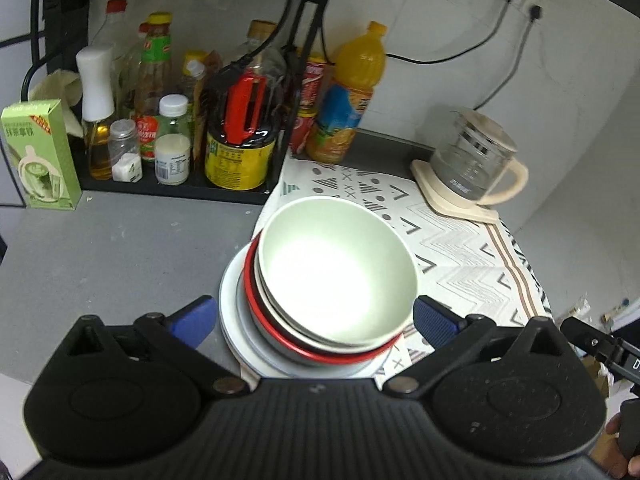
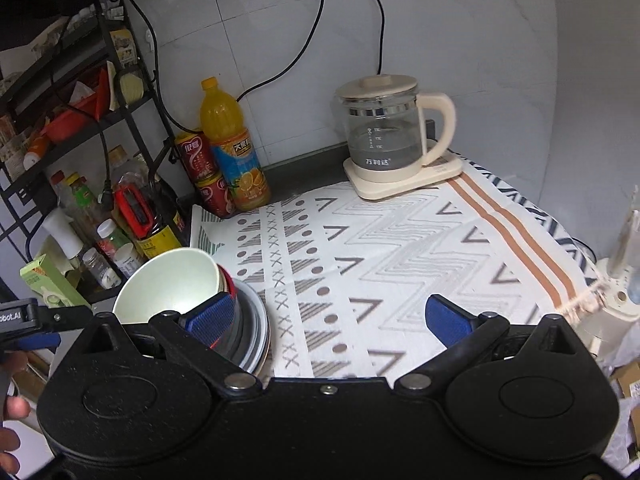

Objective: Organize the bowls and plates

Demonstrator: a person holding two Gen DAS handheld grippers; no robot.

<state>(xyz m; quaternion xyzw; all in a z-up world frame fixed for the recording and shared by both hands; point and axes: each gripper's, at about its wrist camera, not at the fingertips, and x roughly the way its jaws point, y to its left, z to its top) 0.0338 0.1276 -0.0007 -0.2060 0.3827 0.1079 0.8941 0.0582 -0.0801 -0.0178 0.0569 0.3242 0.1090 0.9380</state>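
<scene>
- My left claw [image 1: 314, 318] stood wide apart and held nothing, its blue pads flanking the stack at the lower centre of the frame without touching it.
- My right claw [image 2: 338, 320] was likewise spread and empty over the patterned cloth [image 2: 400, 248]; its left pad sat in front of the stack at the lower left of that view, though I could not tell whether it touched.
- The pale green bowl [image 1: 336, 268] sat tilted on top of the stack, nested in a white bowl [image 1: 280, 316], then a red-rimmed dish [image 1: 256, 300], all resting on a white plate [image 1: 230, 312].
- I judged the stacking mostly done: every dish I could see was already in the one pile, half on the cloth, half on the grey desk [image 1: 112, 256].
- What seemed left was to level the leaning top bowl, or move the pile.
- Close behind stood crowded condiment bottles [image 1: 168, 132] on a black rack, an orange juice bottle [image 1: 352, 92] and red cans [image 2: 200, 168].
- A glass kettle [image 2: 384, 136] stood well apart at the upper right, clear of my way.
</scene>
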